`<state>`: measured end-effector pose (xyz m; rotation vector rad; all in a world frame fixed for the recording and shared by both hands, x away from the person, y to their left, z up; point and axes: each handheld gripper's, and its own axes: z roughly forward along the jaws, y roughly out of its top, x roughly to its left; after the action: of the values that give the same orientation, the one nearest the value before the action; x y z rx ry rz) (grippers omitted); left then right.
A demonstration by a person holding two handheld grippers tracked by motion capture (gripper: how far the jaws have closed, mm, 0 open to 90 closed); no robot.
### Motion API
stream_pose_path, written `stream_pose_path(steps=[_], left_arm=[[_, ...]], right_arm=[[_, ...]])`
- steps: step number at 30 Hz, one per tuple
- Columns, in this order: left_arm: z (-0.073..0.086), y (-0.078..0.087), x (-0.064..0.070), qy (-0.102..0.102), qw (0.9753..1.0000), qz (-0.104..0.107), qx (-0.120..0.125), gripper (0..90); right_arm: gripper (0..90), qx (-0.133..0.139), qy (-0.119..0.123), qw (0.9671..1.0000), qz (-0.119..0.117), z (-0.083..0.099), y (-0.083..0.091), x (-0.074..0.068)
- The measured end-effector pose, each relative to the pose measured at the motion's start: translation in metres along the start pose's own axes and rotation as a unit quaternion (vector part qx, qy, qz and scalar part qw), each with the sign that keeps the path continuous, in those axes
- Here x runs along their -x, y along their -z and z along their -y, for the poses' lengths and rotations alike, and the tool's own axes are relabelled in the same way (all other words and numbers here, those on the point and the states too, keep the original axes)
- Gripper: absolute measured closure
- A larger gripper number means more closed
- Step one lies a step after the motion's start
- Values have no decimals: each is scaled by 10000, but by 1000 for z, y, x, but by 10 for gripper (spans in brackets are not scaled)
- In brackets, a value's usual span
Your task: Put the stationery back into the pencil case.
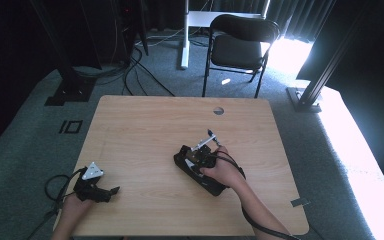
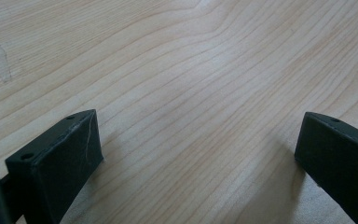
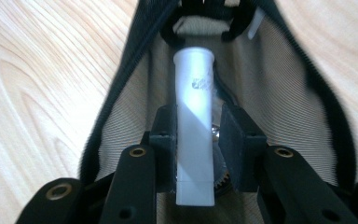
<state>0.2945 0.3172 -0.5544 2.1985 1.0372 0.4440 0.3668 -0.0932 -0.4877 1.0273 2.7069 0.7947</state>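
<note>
A black folding chair [image 1: 240, 42] stands beyond the wooden counter [image 1: 145, 130], well clear of the work. Mid-counter lies a black mesh pouch [image 3: 279, 74]; the right gripper view shows the right tongs [image 3: 196, 140] clenched on a white plastic tube [image 3: 195, 126] over it. The left tongs [image 2: 200, 154] gape, released, above bare wood near the counter's left corner.

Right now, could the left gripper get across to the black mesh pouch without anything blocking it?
Probably yes. The left gripper rests with open jaws near the wooden table's front left corner, and bare tabletop lies between it and the black mesh pouch. The right gripper already works there, clamped on a white plastic tube, so crowding is possible.
</note>
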Motion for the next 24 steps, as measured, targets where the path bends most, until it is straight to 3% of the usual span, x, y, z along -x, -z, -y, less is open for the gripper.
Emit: stream_pose_path(steps=[10,16,21,24], left_arm=[[0,0,0,2,10000,-2,7,7],[0,0,0,8,10000,0,6,7],[0,0,0,-10,10000,11,1,6],[0,0,0,-8,10000,7,1,7]], right_arm=[[651,704,-89,9975,-61,-1,38,8],[647,1029,-185,9944,168,-1,58,20],[626,1154,-354,9922,320,3,64,33],[620,1232,-626,9888,557,9,62,50]])
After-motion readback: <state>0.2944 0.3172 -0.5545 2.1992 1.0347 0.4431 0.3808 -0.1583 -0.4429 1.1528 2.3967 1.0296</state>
